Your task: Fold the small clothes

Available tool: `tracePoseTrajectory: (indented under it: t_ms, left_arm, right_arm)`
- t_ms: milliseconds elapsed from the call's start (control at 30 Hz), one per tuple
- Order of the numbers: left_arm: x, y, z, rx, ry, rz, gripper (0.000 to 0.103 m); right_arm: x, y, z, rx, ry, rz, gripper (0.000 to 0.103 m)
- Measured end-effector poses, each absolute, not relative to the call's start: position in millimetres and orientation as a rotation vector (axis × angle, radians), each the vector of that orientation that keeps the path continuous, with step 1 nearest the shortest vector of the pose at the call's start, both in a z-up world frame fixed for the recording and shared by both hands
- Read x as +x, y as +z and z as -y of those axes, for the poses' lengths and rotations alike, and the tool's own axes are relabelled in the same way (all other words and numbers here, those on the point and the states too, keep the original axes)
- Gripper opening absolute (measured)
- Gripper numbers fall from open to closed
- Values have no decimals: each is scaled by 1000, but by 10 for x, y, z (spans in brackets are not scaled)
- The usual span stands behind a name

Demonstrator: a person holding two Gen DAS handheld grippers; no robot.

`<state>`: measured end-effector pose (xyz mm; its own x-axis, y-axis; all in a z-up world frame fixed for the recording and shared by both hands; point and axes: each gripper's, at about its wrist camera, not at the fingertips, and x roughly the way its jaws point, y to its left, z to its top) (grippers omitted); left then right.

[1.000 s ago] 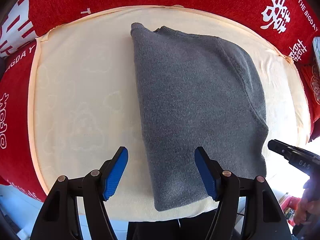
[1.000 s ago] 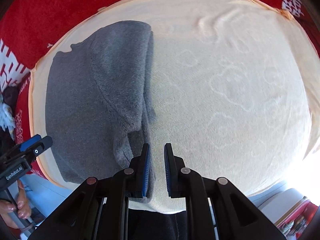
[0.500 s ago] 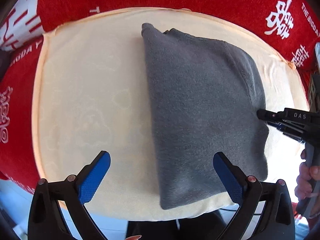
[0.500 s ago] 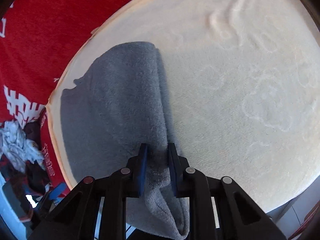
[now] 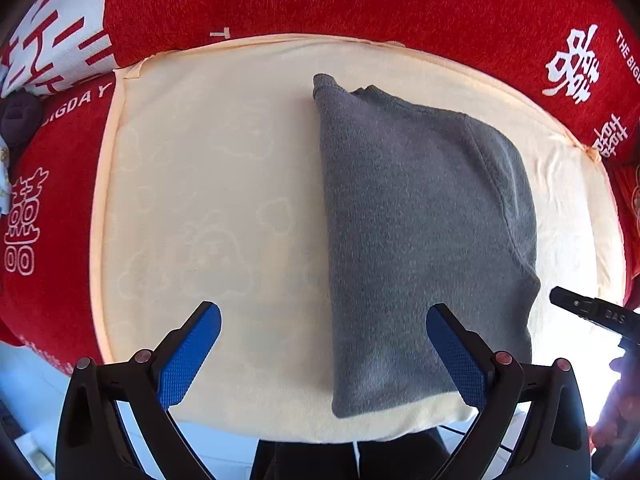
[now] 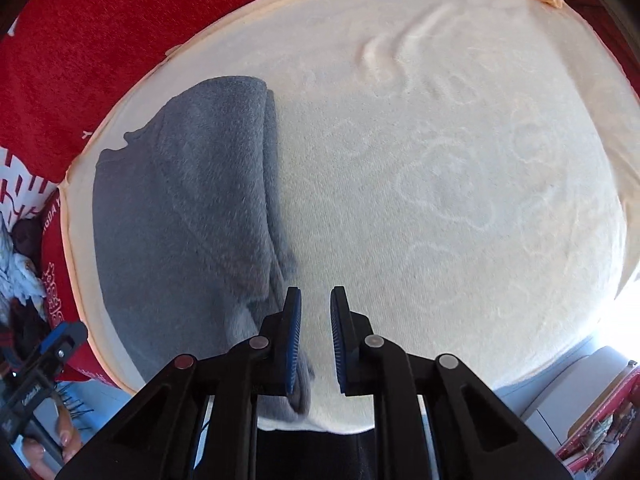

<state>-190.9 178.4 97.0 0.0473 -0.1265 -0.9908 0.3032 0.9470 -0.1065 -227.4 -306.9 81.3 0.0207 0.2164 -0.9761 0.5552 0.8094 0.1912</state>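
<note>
Now left claw (image 5: 322, 354) spread wide, holding nothing, poised above near end of sweater (image 5: 424, 240). Right claw (image 6: 314, 336) nearly closed, narrow gap, nothing between pads; sweater edge just beside its left pad. Sweater lies on cream cushion (image 5: 200, 184), folded lengthwise, long axis running near-to-far, collar at far end. Judged step: between folds. Next move likely calls for gripping near end, carrying it toward collar.

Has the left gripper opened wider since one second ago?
Yes. The left gripper fingers now stand wider apart, spanning more of the cream cushion, with nothing between them.
</note>
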Motion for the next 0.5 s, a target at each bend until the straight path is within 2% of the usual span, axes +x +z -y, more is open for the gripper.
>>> tracePoseTrajectory:
  t_ms: [67,100,167,233,300,367,500]
  left_arm:
    - [-1924,1001,-1764,162,-318,-1504,103]
    - [-1938,1028,-1759,174,-313,-1505,103]
    - [-1985,1099,-1758,182,-316,-1506,103]
    - [-2028,1174,-1759,184,-326,-1516,103]
    - [-2070,1257,-1749,201,-321,-1515,103]
    - [-2106,1338,-1740,226,-313,-1507,103]
    - [-2164,1543,-1751,210,-318,-1498,103]
  right_arm:
    - [-2270,902,3016,635,-281,-1564,26]
    - [-2274,967,2974,628,-272,-1565,39]
    - [-2259,1069,2884,610,-256,-1562,50]
    - [-2231,1197,2787,576,-235,-1562,53]
    - [-2206,1326,2694,546,-210,-1569,67]
    - [-2211,1448,2632,533,-187,-1562,75]
    - [-2183,1721,2501,501,-170,-1521,83]
